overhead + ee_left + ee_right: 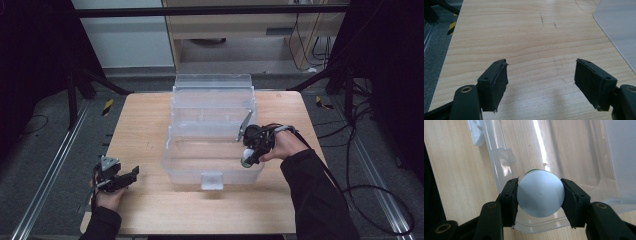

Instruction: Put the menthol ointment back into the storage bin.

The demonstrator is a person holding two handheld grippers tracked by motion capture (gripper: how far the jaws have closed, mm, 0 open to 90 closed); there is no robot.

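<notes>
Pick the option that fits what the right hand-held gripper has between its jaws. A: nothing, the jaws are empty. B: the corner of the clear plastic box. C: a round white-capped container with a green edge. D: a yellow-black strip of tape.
C: the right hand-held gripper has its pads pressed on both sides of a round white-capped container above the clear plastic box.

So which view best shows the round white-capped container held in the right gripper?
The right gripper view: the round white-capped container, green below its cap, sits squarely between the right gripper pads. The high view shows it small, over the clear plastic bin.
</notes>
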